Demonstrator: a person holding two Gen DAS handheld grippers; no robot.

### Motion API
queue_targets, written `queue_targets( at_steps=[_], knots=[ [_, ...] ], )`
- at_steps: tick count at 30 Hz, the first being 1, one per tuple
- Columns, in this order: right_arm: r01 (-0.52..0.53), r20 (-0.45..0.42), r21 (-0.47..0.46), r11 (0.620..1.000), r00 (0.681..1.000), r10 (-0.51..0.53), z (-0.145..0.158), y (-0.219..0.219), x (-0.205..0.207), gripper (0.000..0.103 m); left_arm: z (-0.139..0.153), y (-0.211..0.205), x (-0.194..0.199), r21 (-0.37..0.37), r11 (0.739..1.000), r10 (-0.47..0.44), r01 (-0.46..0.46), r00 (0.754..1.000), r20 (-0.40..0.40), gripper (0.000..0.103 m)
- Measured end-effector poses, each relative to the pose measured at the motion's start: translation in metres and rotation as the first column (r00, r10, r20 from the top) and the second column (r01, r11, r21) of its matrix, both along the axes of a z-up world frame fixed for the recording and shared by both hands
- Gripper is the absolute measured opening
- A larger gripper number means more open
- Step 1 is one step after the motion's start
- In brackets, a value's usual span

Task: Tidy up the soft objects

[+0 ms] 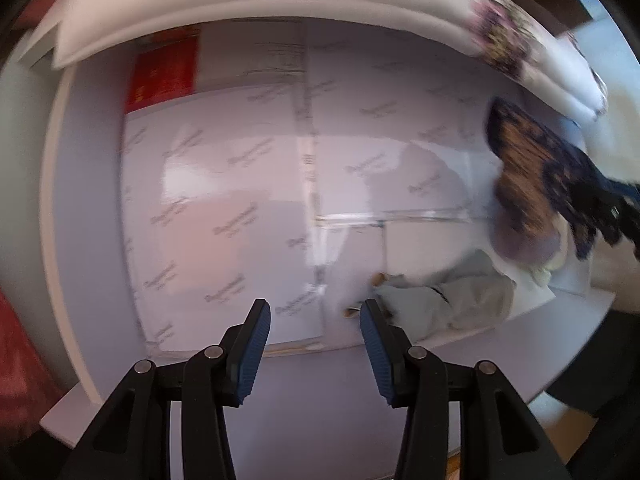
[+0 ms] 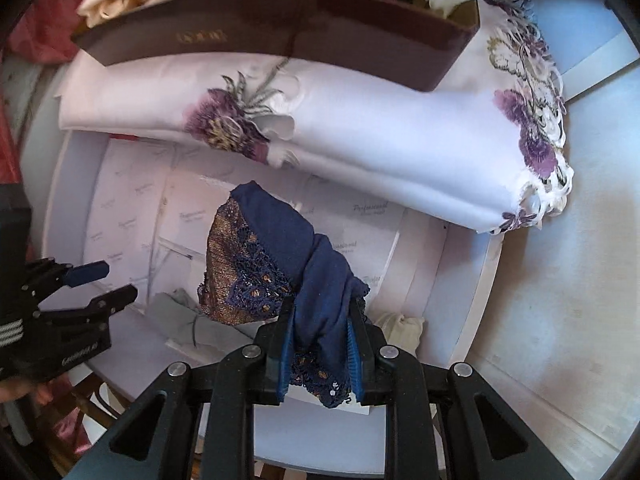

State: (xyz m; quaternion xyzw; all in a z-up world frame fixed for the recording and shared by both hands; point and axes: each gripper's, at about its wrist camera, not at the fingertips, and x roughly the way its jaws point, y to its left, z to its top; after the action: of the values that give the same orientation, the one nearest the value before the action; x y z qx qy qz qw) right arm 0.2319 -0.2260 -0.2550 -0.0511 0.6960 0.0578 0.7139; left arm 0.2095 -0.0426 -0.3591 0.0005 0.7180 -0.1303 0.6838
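My right gripper (image 2: 320, 320) is shut on a navy and gold lace garment (image 2: 280, 256) and holds it hanging above a white box (image 2: 64, 184) lined with printed tissue paper. The garment also shows at the right of the left wrist view (image 1: 536, 172). My left gripper (image 1: 316, 320) is open and empty, low over the box's near side; it shows in the right wrist view (image 2: 108, 280) at the left. A folded grey-green cloth (image 1: 452, 300) lies in the box's corner, with a cream piece (image 2: 400, 328) beside it.
A folded white cloth with purple flower embroidery (image 2: 400, 152) lies across the box's far edge. A dark brown box (image 2: 260, 36) full of mixed soft garments sits on it. Red fabric (image 2: 40, 32) lies at the far left.
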Motion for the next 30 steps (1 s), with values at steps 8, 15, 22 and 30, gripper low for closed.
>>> queue_targets(
  at_steps=[8, 15, 22, 30],
  knots=[
    [0.017, 0.020, 0.018, 1.000, 1.000, -0.018, 0.011, -0.005, 0.000, 0.023, -0.003, -0.025, -0.004, -0.081, 0.993, -0.083, 0.080, 0.996, -0.028, 0.044],
    [0.039, 0.042, 0.042, 0.998, 0.998, -0.041, 0.032, -0.020, 0.002, 0.023, 0.006, -0.016, 0.015, -0.189, 0.982, 0.002, -0.011, 0.999, -0.050, 0.042],
    [0.040, 0.053, 0.052, 0.998, 0.998, -0.042, 0.040, -0.026, -0.004, 0.023, -0.007, -0.040, 0.022, -0.155, 0.984, -0.105, 0.090, 0.990, -0.091, 0.042],
    [0.032, 0.061, 0.047, 0.998, 0.998, -0.035, 0.040, -0.026, -0.004, 0.023, -0.017, -0.050, 0.018, -0.194, 0.974, -0.133, 0.115, 0.988, -0.080, 0.007]
  ],
)
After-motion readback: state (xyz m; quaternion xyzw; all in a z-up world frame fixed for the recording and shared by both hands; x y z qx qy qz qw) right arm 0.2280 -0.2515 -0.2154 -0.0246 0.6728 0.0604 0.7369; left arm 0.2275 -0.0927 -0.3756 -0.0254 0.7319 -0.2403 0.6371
